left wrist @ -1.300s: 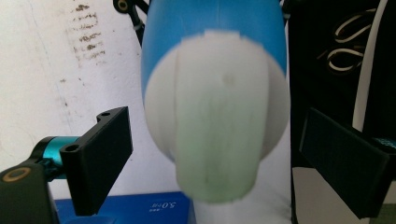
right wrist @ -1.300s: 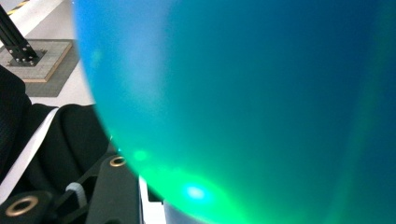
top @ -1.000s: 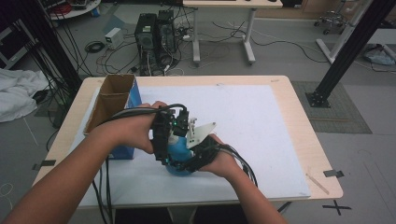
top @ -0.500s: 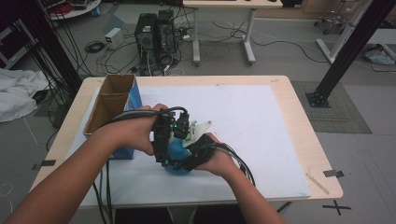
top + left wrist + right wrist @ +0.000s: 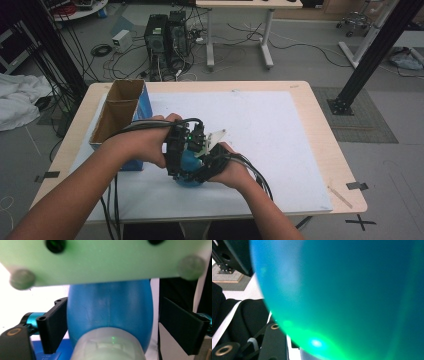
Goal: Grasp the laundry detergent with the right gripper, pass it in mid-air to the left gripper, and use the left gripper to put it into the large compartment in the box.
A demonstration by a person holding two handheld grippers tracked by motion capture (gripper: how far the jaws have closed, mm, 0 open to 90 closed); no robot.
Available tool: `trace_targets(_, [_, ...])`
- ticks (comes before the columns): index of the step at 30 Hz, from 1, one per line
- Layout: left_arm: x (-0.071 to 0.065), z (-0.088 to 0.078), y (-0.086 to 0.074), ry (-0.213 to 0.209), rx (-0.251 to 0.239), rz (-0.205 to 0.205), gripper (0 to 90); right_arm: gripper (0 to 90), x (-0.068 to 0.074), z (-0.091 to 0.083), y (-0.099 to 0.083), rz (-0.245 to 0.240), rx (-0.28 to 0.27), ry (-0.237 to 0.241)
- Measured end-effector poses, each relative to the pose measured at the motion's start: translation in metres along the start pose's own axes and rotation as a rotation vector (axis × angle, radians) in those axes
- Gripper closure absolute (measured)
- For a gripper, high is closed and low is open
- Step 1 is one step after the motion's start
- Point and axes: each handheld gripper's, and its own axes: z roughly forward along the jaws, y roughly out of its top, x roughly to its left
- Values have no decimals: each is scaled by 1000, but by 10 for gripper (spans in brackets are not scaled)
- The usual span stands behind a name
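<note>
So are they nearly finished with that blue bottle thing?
Probably not. Both hand-held grippers, left and right, meet at the blue bottle near the table's front edge. In the left gripper view its jaws flank the bottle, one touching, the other apart. The open cardboard box stands beside it; whether the bottle goes there I can't tell.

The blue bottle (image 5: 189, 162) sits near the front edge of the white mat (image 5: 280, 130), just right of the open cardboard box (image 5: 120, 112). It is a smooth, rounded, glossy thing (image 5: 110, 307) with a pale grey band or cap at one end (image 5: 107, 347). Seen close, its curved blue side (image 5: 342, 290) catches a green glow.
</note>
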Motion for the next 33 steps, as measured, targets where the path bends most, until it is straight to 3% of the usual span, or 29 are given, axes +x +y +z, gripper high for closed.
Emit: trace_targets(33, [2,1,1,28,3,5,306,464,0,1,1,5,-8,4])
